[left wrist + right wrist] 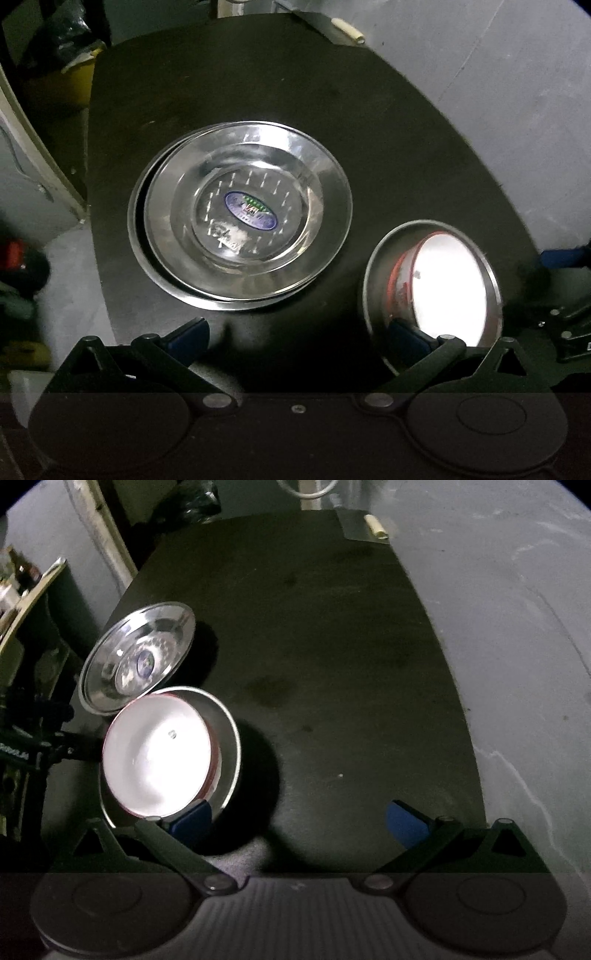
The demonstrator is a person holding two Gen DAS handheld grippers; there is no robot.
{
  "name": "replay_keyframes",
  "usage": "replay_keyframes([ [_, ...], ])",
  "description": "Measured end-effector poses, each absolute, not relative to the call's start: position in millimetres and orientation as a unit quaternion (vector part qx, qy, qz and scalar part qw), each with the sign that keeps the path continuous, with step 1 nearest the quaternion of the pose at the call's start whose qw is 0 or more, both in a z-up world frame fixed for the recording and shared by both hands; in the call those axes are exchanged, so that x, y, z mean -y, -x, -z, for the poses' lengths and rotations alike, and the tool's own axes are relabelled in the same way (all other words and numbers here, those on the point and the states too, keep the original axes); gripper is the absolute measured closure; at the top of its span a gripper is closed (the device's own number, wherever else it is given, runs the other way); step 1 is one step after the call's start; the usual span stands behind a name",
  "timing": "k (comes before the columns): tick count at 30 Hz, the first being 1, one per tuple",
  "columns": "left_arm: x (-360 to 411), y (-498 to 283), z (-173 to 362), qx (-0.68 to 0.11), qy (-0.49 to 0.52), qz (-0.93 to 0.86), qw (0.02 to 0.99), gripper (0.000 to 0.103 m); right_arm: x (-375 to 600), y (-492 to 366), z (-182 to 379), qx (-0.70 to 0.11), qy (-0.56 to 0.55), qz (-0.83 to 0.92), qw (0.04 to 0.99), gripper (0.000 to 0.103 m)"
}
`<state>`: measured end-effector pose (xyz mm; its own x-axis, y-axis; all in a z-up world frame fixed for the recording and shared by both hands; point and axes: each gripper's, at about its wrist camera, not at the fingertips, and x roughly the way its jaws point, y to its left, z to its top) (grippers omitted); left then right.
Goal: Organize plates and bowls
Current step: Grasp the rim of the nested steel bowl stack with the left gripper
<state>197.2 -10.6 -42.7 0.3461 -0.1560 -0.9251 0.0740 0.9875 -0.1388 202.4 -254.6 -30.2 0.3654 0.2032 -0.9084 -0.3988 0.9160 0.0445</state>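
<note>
table (332,646): right, far side free | left: stacked plates (240,225), nested bowls (170,753)

Two steel plates (243,218) are stacked flat, face up. The upper plate is shifted slightly off the lower, leaving a crescent of the lower rim exposed on one side. A blue oval sticker (251,211) sits at the centre of the upper plate. Just beside the stack stands a steel bowl (380,291). Nested inside it is a smaller bowl (159,753) with a white interior and a red outer wall. The nested pair stands upright.
</note>
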Motion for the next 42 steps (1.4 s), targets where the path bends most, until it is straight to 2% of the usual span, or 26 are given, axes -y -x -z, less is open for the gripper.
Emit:
replay_keyframes([
  [14, 24, -200, 51, -0.576, -0.013, 0.072, 0.814, 0.001, 240, -206, 41, -0.536, 0.121, -0.190, 0.814, 0.000],
  [25, 22, -199, 53, -0.575, -0.006, 0.079, 0.814, 0.001, 240, -205, 42, -0.533, 0.114, -0.177, 0.819, 0.001],
  [27, 22, -200, 54, -0.577, -0.006, 0.079, 0.813, 0.001, 241, -204, 41, -0.531, 0.113, -0.179, 0.821, 0.004],
  [29, 23, -200, 53, -0.578, -0.007, 0.078, 0.812, 0.001, 242, -202, 39, -0.529, 0.103, -0.189, 0.821, 0.015],
  [33, 22, -201, 54, -0.578, -0.002, 0.084, 0.812, 0.004, 245, -202, 37, -0.531, 0.085, -0.209, 0.816, 0.029],
  [36, 18, -202, 53, -0.576, 0.021, 0.097, 0.811, 0.014, 245, -203, 36, -0.538, 0.066, -0.227, 0.809, 0.045],
  [38, 16, -202, 54, -0.575, 0.036, 0.112, 0.810, 0.027, 243, -204, 37, -0.543, 0.056, -0.241, 0.802, 0.059],
  [40, 16, -203, 53, -0.572, 0.051, 0.128, 0.809, 0.038, 240, -204, 38, -0.548, 0.052, -0.252, 0.796, 0.067],
  [42, 18, -203, 52, -0.570, 0.052, 0.141, 0.808, 0.047, 236, -205, 41, -0.559, 0.050, -0.263, 0.785, 0.068],
])
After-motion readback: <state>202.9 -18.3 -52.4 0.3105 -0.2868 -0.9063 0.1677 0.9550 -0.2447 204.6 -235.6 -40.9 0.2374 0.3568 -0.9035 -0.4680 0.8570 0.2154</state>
